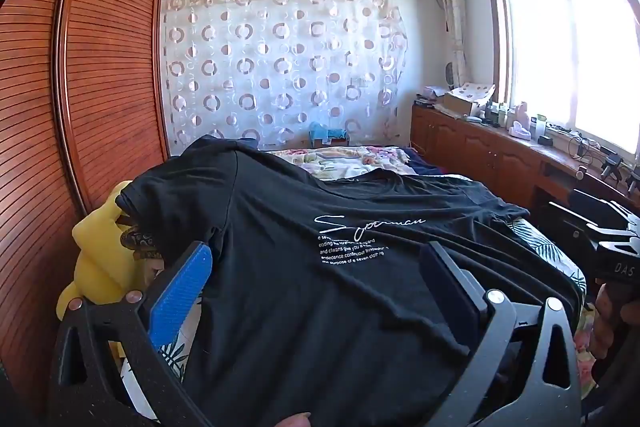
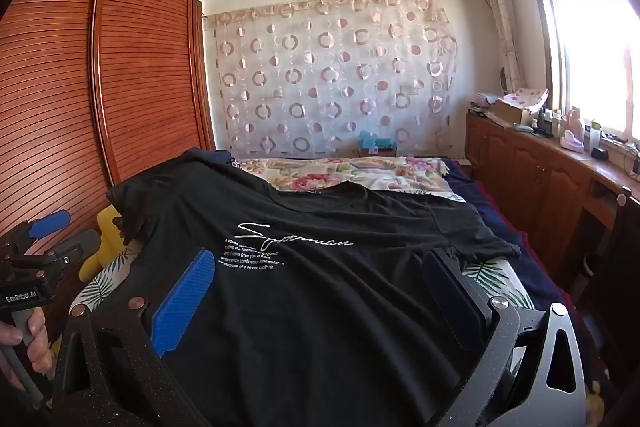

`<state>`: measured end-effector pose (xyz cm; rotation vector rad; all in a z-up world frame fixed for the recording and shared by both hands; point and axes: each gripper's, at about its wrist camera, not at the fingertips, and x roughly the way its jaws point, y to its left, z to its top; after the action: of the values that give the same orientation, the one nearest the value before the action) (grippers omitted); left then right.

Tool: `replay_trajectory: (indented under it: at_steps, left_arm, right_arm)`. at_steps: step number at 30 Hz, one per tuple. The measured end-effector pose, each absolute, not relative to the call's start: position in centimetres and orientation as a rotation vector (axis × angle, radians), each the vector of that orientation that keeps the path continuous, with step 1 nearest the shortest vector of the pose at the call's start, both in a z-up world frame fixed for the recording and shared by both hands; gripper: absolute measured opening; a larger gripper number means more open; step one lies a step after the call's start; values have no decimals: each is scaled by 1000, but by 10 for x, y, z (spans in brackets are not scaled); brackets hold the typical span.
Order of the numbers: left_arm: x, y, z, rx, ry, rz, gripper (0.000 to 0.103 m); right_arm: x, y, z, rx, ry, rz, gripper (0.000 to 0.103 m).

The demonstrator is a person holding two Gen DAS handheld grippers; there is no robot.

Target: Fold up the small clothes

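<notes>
shirt: black printed T-shirt (image 1: 320,267) lies front up, spread on the bed (image 2: 360,175), collar far, hem toward me; flat so I can fold it.
left hand-held gripper (image 1: 320,275): jaws fully apart, straddling the left side of the shirt, holding nothing.
right hand-held gripper (image 2: 320,287): same, over the right side, empty.
step: I'd judge pre-grasp; no fold yet.

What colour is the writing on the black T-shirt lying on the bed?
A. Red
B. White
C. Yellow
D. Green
B. The black T-shirt lies spread on the bed, and the script word and small lines of print across its chest are white in both wrist views.
</notes>
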<state>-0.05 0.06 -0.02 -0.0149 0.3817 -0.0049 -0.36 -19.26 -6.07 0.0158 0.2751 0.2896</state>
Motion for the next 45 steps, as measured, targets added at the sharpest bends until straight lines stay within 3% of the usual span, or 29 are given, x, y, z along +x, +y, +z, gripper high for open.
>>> replay_trajectory:
  at_steps: [45]
  left_arm:
    - [-3, 2, 2, -1, 380, 11, 103]
  right_arm:
    - [-6, -194, -61, 13, 270, 288, 103]
